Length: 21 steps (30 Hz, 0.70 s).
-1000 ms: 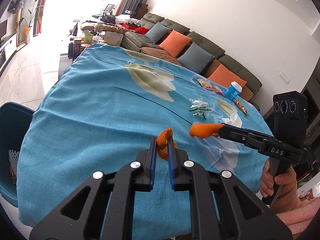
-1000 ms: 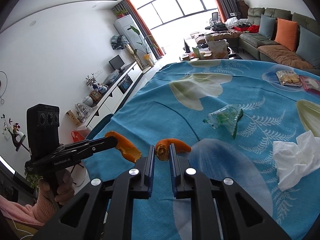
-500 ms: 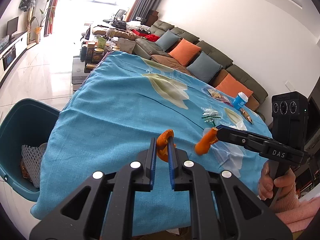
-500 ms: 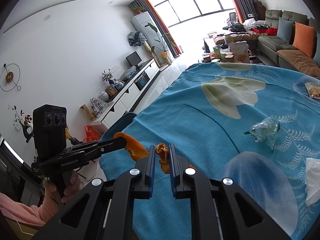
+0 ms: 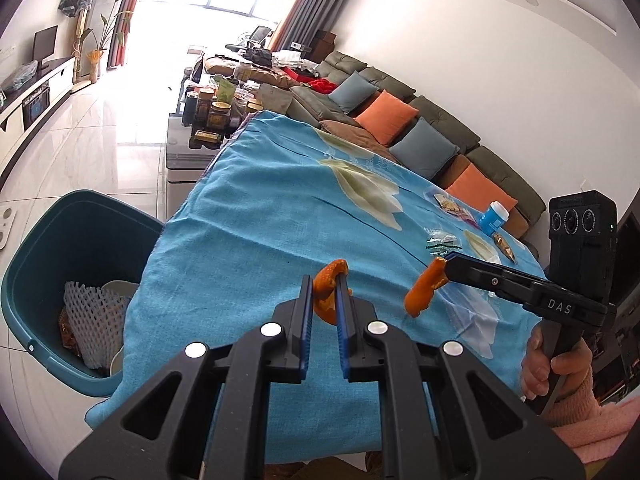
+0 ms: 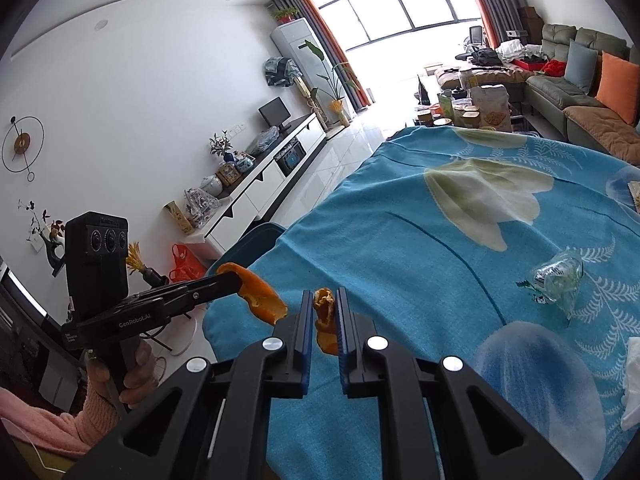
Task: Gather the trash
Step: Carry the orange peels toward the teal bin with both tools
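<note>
Meanwhile, each hand-held gripper carries orange peel above the blue-clothed surface (image 5: 248, 216): the left hand-held gripper (image 5: 323, 300) is clamped on one curl (image 5: 326, 280), the right hand-held gripper (image 6: 324, 312) on another (image 6: 324, 320). Ahead and down-left of the left one stands the teal trash bin (image 5: 48, 240), nearer that hand.

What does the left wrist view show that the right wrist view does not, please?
Only the left wrist view looks into the teal plastic bin, with white foam netting inside, and shows a blue white-capped tub. Only the right wrist view shows the round wall clock and white TV cabinet. Both show the blue floral tablecloth, the crumpled clear plastic wrapper and a curled orange peel in each hand-held gripper.
</note>
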### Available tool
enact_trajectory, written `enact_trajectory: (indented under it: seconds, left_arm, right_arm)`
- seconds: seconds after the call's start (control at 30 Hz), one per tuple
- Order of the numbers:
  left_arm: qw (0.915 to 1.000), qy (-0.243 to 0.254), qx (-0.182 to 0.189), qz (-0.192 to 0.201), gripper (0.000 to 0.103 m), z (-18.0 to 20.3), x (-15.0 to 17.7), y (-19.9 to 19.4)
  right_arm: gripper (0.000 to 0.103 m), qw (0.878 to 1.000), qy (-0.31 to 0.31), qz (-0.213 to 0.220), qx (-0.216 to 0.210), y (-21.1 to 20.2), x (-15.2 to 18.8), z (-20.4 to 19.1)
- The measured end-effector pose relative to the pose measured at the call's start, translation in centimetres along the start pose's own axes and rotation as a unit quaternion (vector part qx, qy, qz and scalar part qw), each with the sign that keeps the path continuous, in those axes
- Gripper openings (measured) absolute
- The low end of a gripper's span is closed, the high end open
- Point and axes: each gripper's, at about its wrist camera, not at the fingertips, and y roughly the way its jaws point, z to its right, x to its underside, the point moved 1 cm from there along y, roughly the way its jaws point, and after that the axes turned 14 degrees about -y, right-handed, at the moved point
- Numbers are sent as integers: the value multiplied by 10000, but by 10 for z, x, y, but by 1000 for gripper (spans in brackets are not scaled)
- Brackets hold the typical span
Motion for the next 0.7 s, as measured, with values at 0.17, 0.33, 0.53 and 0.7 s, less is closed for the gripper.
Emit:
enact_trajectory:
  seconds: [0.17,0.33,0.53,0.7]
  left_arm:
    - [9999,-70,-80,127,11,-9,-3,-10]
    - [9994,-100,-229,231,11,-17,-8,-17]
    - [9985,-138,-394,354,11,-27,-13,-28]
    - [9974,-206,-534,426,11,-37,-16,-35]
  right_arm:
    - [9,9998,-161,58,-129,4,-12,-10]
    - [9,9991,-256,101,-332,15,-22,-19]
    - [9,9978,-337,80,-567,29,-31,-30]
    - [9,9964,-409,38,-738,46,-39,-39]
